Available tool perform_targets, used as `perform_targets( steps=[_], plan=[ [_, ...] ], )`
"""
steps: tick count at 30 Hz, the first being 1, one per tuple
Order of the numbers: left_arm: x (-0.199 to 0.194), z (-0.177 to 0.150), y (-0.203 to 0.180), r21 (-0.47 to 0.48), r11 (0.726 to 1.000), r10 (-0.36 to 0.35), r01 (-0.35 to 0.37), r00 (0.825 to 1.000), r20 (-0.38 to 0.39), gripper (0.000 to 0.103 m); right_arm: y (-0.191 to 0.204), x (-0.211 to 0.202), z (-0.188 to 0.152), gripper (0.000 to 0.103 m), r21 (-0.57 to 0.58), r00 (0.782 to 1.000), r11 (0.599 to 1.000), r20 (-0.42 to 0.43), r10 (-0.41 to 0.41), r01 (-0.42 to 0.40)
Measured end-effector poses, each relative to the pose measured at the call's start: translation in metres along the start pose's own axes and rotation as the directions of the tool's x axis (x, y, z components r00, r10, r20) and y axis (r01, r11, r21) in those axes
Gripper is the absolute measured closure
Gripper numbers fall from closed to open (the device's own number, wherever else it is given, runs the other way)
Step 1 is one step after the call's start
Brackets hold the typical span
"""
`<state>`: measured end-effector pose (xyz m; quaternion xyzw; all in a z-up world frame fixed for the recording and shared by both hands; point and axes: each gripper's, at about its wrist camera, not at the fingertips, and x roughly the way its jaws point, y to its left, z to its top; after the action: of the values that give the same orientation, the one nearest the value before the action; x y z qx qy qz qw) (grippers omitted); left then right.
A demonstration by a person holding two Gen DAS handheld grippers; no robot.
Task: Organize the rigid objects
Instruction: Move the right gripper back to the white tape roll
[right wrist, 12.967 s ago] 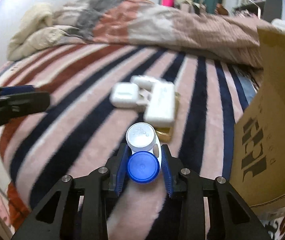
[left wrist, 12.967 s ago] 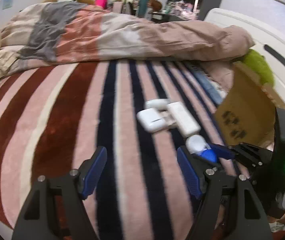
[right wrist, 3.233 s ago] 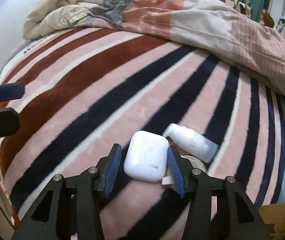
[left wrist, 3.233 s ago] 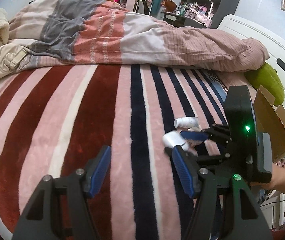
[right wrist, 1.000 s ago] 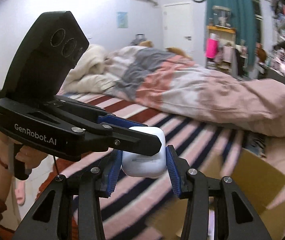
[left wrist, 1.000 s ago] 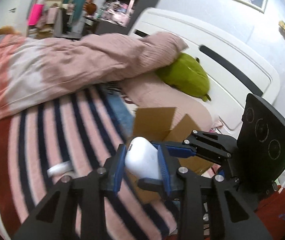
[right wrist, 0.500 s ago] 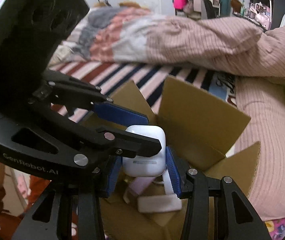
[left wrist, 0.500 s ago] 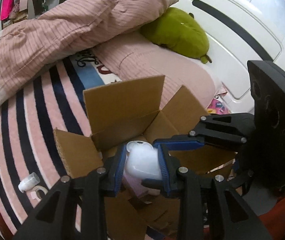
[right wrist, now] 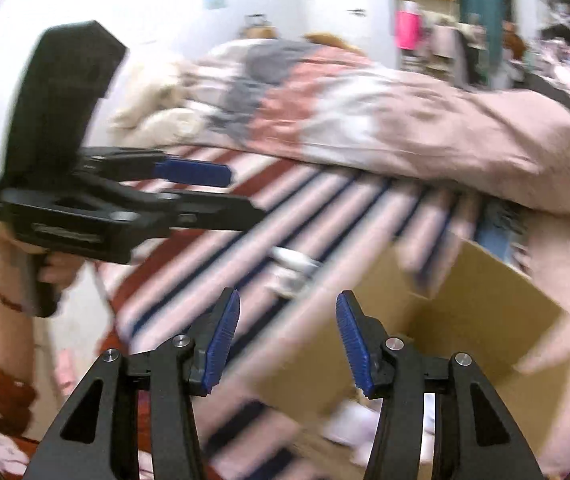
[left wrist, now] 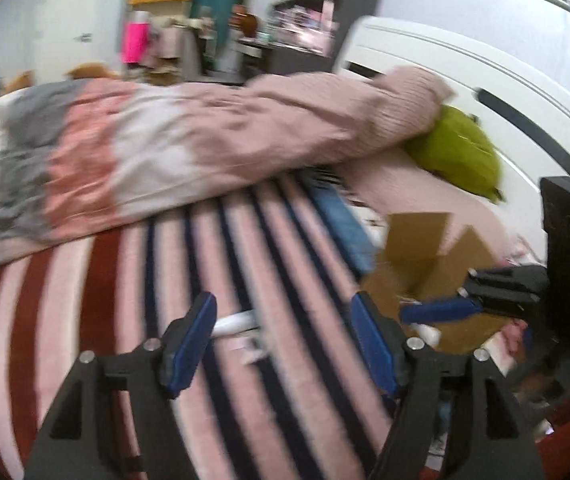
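Both grippers, left [left wrist: 283, 330] and right [right wrist: 288, 338], opening, empty; my hasty grab could roll the bottle [left wrist: 234, 323], twelve o'clock, off the blanket [left wrist: 117, 280].

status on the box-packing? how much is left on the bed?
Done: white items already lie inside the cardboard box. In hand: nothing; the left tool and right tool are both empty, jaws opening. Left: a white tube and a blurred small item beside it on the striped blanket.

Pink blanket [left wrist: 245, 360] striped navy and rust-red, brown cardboard box [right wrist: 485, 312], lime-green pillow [left wrist: 457, 152], blue-padded black jaws.
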<state>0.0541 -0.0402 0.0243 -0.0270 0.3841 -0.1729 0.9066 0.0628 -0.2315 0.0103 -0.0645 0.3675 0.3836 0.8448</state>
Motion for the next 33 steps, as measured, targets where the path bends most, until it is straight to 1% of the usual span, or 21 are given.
perform_targets(
  steps=[1, 3, 4, 5, 6, 10, 13, 14, 15, 16, 17, 19, 22, 25, 27, 28, 29, 30, 31, 32, 33],
  plan=[
    [-0.001, -0.005, 0.011, -0.02, 0.999, 0.025, -0.025, 1.0, 0.007, 0.036, 0.011, 0.008, 0.005, 0.056, 0.003, 0.999, 0.999, -0.002, 0.051, -0.051],
    [-0.003, -0.019, 0.028, -0.045, 0.998, 0.056, -0.055, 0.998, 0.019, 0.034, 0.028, 0.026, 0.011, 0.051, 0.007, 0.994, 0.994, -0.014, 0.11, -0.11],
    [-0.002, -0.028, 0.038, -0.059, 0.996, 0.068, -0.067, 0.998, 0.019, 0.034, 0.04, 0.039, 0.014, 0.044, -0.003, 0.99, 0.991, -0.024, 0.135, -0.136],
    [0.001, -0.036, 0.047, -0.073, 0.994, 0.078, -0.077, 0.997, 0.015, 0.034, 0.047, 0.048, 0.014, 0.04, -0.006, 0.99, 0.99, -0.029, 0.14, -0.14],
    [0.004, -0.044, 0.055, -0.086, 0.993, 0.086, -0.085, 0.996, 0.01, 0.034, 0.054, 0.061, 0.014, 0.04, -0.006, 0.991, 0.991, -0.036, 0.132, -0.132],
    [0.021, -0.068, 0.078, -0.135, 0.987, 0.087, -0.087, 0.996, -0.008, 0.034, 0.064, 0.114, 0.001, 0.036, 0.008, 0.994, 0.998, -0.088, 0.06, -0.059],
    [0.038, -0.086, 0.091, -0.174, 0.983, 0.054, -0.059, 0.998, -0.036, 0.034, 0.048, 0.145, -0.014, 0.036, 0.057, 0.992, 0.998, -0.125, 0.015, -0.007],
    [0.04, -0.09, 0.093, -0.174, 0.983, 0.052, -0.059, 0.998, -0.045, 0.034, 0.037, 0.154, -0.02, 0.036, 0.084, 0.991, 0.996, -0.134, -0.016, 0.027],
    [0.045, -0.095, 0.095, -0.173, 0.983, 0.055, -0.064, 0.997, -0.057, 0.034, 0.026, 0.164, -0.028, 0.036, 0.11, 0.988, 0.99, -0.14, -0.067, 0.083],
    [0.048, -0.098, 0.095, -0.174, 0.982, 0.059, -0.069, 0.996, -0.066, 0.034, 0.021, 0.168, -0.031, 0.036, 0.12, 0.985, 0.986, -0.141, -0.102, 0.119],
    [0.052, -0.1, 0.097, -0.176, 0.982, 0.058, -0.07, 0.996, -0.075, 0.034, 0.014, 0.174, -0.035, 0.036, 0.124, 0.98, 0.979, -0.134, -0.147, 0.164],
    [0.058, -0.105, 0.101, -0.185, 0.981, 0.042, -0.058, 0.995, -0.087, 0.034, 0.002, 0.183, -0.04, 0.036, 0.118, 0.97, 0.968, -0.13, -0.207, 0.223],
    [0.06, -0.107, 0.102, -0.189, 0.981, 0.027, -0.045, 0.995, -0.096, 0.034, -0.006, 0.194, -0.041, 0.036, 0.102, 0.97, 0.968, -0.109, -0.216, 0.227],
    [0.062, -0.106, 0.102, -0.177, 0.983, 0.03, -0.049, 0.994, -0.105, 0.034, -0.008, 0.202, -0.038, 0.036, 0.067, 0.974, 0.974, -0.083, -0.21, 0.216],
    [0.062, -0.106, 0.1, -0.163, 0.985, 0.033, -0.051, 0.993, -0.11, 0.034, -0.006, 0.21, -0.035, 0.036, 0.028, 0.964, 0.967, -0.089, -0.249, 0.253],
    [0.062, -0.106, 0.099, -0.16, 0.986, 0.032, -0.05, 0.993, -0.112, 0.034, -0.005, 0.211, -0.034, 0.036, 0.025, 0.963, 0.966, -0.094, -0.254, 0.257],
    [0.063, -0.105, 0.099, -0.161, 0.986, 0.03, -0.048, 0.993, -0.115, 0.034, -0.005, 0.214, -0.033, 0.041, 0.027, 0.963, 0.966, -0.098, -0.253, 0.257],
    [0.063, -0.105, 0.098, -0.162, 0.986, 0.026, -0.045, 0.993, -0.116, 0.034, -0.006, 0.214, -0.033, 0.048, 0.027, 0.96, 0.964, -0.1, -0.261, 0.265],
    [0.063, -0.104, 0.098, -0.163, 0.986, 0.025, -0.044, 0.993, -0.117, 0.034, -0.006, 0.214, -0.033, 0.063, 0.023, 0.956, 0.961, -0.105, -0.273, 0.277],
    [0.061, -0.103, 0.096, -0.161, 0.986, 0.024, -0.043, 0.993, -0.116, 0.034, -0.005, 0.213, -0.032, 0.071, 0.013, 0.953, 0.959, -0.11, -0.281, 0.284],
    [0.06, -0.102, 0.093, -0.158, 0.987, 0.021, -0.039, 0.993, -0.113, 0.034, -0.003, 0.209, -0.031, 0.071, 0.005, 0.955, 0.96, -0.106, -0.279, 0.281]
  ],
)
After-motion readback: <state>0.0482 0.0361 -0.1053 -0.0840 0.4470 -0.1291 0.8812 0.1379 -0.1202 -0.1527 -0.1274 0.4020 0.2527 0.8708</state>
